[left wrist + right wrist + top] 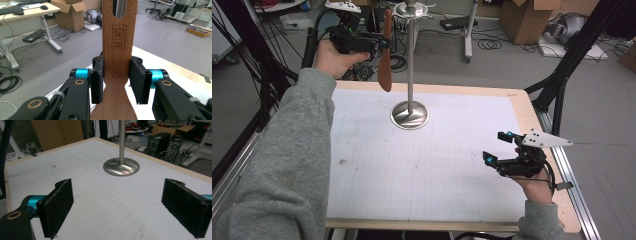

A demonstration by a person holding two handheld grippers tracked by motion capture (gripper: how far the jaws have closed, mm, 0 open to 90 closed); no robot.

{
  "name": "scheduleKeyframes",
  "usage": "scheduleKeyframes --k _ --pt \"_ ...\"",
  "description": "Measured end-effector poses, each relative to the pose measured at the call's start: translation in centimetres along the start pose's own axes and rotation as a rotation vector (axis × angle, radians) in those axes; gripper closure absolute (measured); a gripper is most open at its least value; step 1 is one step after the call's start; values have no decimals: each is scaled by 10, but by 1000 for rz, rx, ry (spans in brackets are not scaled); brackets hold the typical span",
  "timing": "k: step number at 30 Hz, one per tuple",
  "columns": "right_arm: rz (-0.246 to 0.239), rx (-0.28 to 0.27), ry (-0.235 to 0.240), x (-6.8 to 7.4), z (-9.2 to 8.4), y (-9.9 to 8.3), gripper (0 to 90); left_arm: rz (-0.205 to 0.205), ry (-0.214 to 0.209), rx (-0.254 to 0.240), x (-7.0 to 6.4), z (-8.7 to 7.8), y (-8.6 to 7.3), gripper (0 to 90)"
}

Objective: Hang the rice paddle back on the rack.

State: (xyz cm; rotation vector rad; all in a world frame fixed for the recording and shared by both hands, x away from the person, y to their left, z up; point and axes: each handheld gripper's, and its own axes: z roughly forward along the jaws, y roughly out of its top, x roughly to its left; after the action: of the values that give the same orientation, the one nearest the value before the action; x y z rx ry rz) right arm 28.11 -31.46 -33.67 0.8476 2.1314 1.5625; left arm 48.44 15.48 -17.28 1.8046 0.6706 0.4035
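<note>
Beech-brown wood, a flat spatula with a slotted hole in its handle [117,62], hangs upright in the left gripper [379,46], whose black pads press on the handle's narrow waist from both sides; in the high view it sits at about eleven o'clock from the table's middle, raised above the far edge, just left of the tall steel rack post with its round mirror-bright base [410,114]. The post's pole shows through the handle slot in the left gripper view, so the hole seems lined up with the rack, though whether it has reached a hook I cannot tell. The risk, as I judge it: the hold is on a slim, smooth neck, so the blade could swing or slip, knock the pole, and drop onto the white gridded table mat [377,165]. Down at four o'clock, the right gripper [498,147] hovers with jaws spread wide and empty, well apart from the rack.
</note>
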Motion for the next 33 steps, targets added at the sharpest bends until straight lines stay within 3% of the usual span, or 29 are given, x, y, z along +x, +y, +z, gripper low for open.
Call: scheduleKeyframes --k 9,11,16,18,21,24,26,28,33 --pt "0 4 -1 0 0 0 93 -3 12 -4 -1 2 -1 643" --pt "5 2 -2 0 -1 0 94 11 17 -19 -2 1 -1 573" --pt "-1 -2 -7 -1 -2 0 94 9 17 -25 -2 -3 -2 532" --pt "4 -4 -9 0 -3 1 94 6 10 -40 -2 -8 -4 451" --pt "-1 -9 -8 0 -4 1 94 15 6 -35 -2 -10 -7 412" --pt "0 -11 -11 0 -4 1 93 32 -23 -60 -3 -16 -13 334" --pt "4 -12 -10 0 -5 1 93 40 -85 -97 -5 -21 -19 270" --pt "2 -15 -14 -1 -5 1 94 39 -91 -105 -6 -23 -20 201" --pt "5 -27 -18 0 -8 2 93 55 -71 -122 -15 -35 -29 161"
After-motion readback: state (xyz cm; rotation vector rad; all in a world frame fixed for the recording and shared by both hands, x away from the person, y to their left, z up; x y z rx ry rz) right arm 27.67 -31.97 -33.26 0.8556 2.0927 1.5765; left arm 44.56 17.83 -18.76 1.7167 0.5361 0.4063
